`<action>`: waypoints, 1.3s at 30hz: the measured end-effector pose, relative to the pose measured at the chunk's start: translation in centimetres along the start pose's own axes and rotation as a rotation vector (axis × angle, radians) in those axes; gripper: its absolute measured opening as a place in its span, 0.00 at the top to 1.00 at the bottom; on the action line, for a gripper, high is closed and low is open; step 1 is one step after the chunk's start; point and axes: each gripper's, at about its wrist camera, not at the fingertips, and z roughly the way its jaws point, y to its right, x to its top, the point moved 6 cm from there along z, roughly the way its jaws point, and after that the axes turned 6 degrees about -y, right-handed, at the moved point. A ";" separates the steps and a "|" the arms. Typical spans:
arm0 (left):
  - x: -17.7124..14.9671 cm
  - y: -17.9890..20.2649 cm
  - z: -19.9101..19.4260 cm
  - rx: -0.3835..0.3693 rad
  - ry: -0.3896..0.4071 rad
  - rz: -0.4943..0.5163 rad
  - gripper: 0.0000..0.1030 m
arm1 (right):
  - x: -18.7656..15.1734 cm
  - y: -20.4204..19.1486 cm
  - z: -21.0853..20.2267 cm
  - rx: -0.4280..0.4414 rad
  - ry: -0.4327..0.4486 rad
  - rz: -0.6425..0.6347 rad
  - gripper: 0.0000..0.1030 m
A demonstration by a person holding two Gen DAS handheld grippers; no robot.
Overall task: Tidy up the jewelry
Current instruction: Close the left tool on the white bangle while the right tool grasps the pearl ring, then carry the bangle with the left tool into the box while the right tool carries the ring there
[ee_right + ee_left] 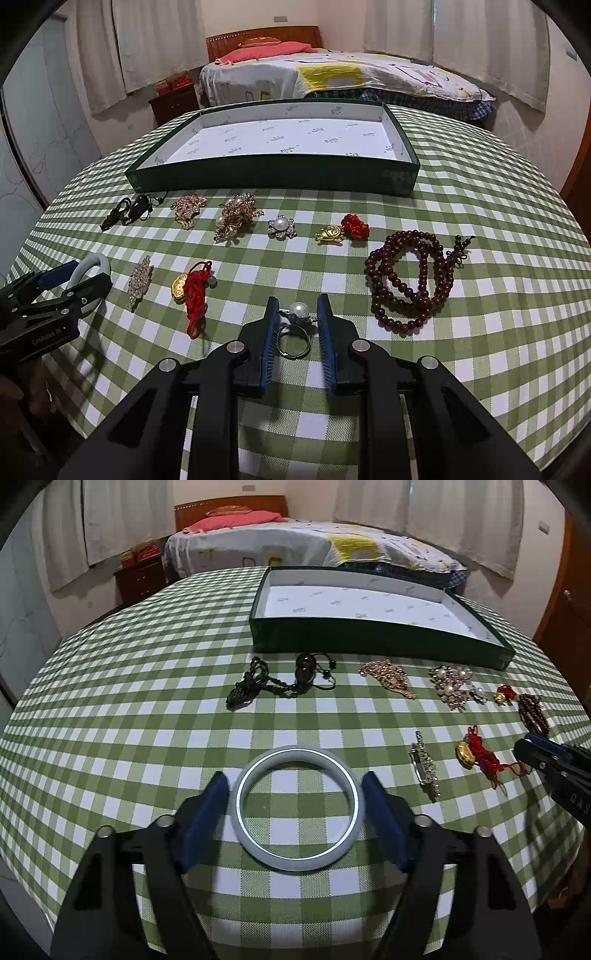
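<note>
Left gripper [295, 797] jaws gape around the rigid, slick, breakable bangle [297, 806]; right gripper [297, 325] straddles the light pearl ring [295, 330], unclamped.

Dim indoor light, soft shadows, strong fisheye bending at edges

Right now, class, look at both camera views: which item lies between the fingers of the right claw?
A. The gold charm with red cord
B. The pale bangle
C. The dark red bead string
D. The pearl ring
D. The right wrist view shows the pearl ring lying on the tablecloth between the fingers of the right claw; the bangle sits between those of the left claw instead.
</note>
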 end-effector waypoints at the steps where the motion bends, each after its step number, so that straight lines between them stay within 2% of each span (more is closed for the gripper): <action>1: 0.0 0.0 0.0 -0.001 0.003 0.004 0.33 | 0.0 0.0 0.0 0.000 0.000 0.000 0.79; 16: -0.2 0.6 -0.6 0.021 0.021 0.044 0.33 | -0.2 0.4 -1.0 -0.004 0.017 0.012 0.79; 24: 0.5 0.9 -1.9 0.013 0.058 0.041 0.33 | 0.3 0.5 -2.1 -0.005 0.041 0.013 0.79; 32: 2.9 1.2 -3.7 -0.015 0.108 0.028 0.33 | 2.2 0.2 -3.7 0.006 0.087 0.014 0.79; 39: 6.9 2.0 -4.3 -0.055 0.152 0.026 0.33 | 6.4 0.6 -5.4 -0.004 0.169 0.006 0.79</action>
